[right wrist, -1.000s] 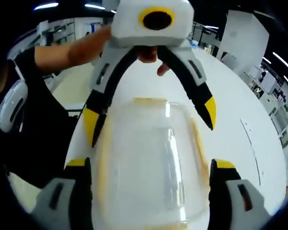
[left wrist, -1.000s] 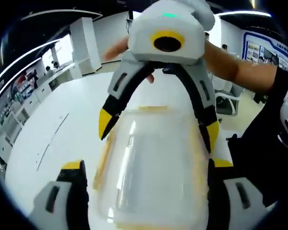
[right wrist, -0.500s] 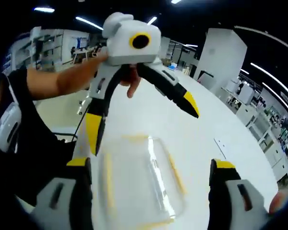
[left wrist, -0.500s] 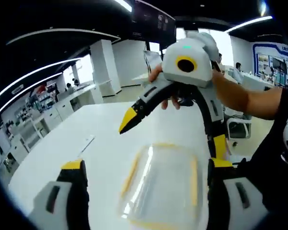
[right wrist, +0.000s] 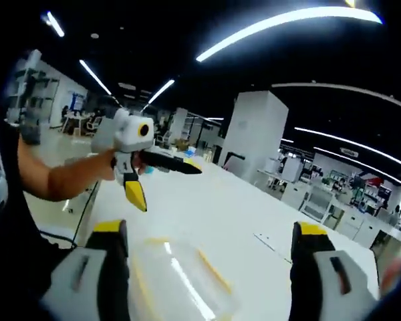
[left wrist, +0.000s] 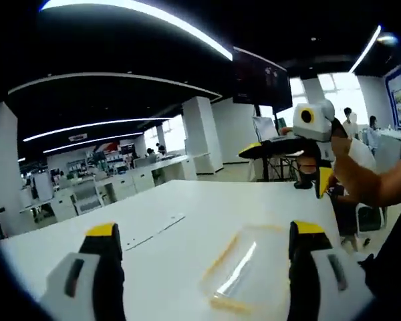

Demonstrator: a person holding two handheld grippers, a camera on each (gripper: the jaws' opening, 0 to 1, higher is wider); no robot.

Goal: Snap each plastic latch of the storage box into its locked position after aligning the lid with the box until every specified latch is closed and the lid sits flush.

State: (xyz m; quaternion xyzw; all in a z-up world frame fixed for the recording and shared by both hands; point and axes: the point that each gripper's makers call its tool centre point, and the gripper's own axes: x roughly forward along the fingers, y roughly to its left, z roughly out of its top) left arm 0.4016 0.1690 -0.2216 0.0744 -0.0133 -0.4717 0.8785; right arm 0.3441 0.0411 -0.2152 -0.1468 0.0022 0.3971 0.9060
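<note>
Both hand-held grippers have lifted up and back from the storage box since a second ago, when their jaws hung close over its lid; the views now look out level across the room and the box sits low in each. In the left gripper view the left hand-held gripper (left wrist: 204,257) has its yellow-tipped jaws wide apart, gripping nothing, and the clear storage box (left wrist: 250,274) with yellow latches along its sides lies on the white desk (left wrist: 187,214), between the two jaws and nearer the right-hand one. Beyond it, well above the desk, the right hand-held gripper (left wrist: 291,164) is held in a hand (left wrist: 337,150), its jaws spread. In the right gripper view the right hand-held gripper (right wrist: 210,257) is likewise spread and empty, with the storage box (right wrist: 180,277) low between its jaws on the desk (right wrist: 214,207). The left hand-held gripper (right wrist: 164,177) hovers apart from the box, up and to the left, its jaws open.
</note>
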